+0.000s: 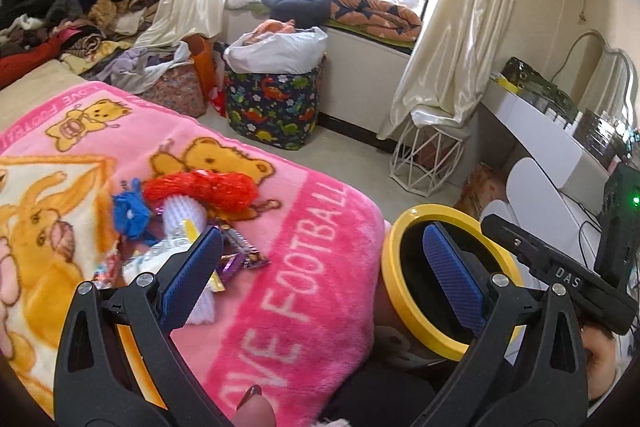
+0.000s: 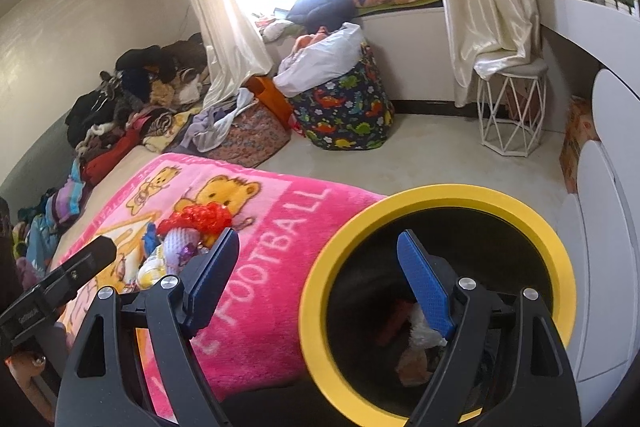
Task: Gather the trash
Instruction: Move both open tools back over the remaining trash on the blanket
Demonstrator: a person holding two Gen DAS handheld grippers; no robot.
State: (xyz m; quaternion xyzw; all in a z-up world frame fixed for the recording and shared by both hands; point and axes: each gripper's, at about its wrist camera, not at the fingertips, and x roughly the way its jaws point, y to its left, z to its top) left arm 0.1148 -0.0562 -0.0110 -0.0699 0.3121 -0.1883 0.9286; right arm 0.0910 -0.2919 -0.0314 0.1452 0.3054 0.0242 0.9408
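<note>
Pink blanket (image 1: 312,267) strewn with wrappers (image 1: 236,259); yellow-rimmed bin (image 2: 440,195) beside it, some trash inside. Left gripper (image 1: 320,275) and right gripper (image 2: 320,287) wide open, empty. Next, probably: pinch another wrapper

I see a fluffy pink fleece blanket (image 1: 304,267) on the bed. At ten o'clock on it lies a red plastic mesh net (image 1: 204,187), shiny, beside glossy purple foil wrappers (image 1: 240,259). My left tool (image 1: 320,271) has matt black plastic arms and rough blue textured pads (image 1: 452,275). At four o'clock, the bin's yellow rim (image 2: 440,193) looks smooth, satin plastic. The curtains (image 1: 460,27) are sheeny cream cloth.
</note>
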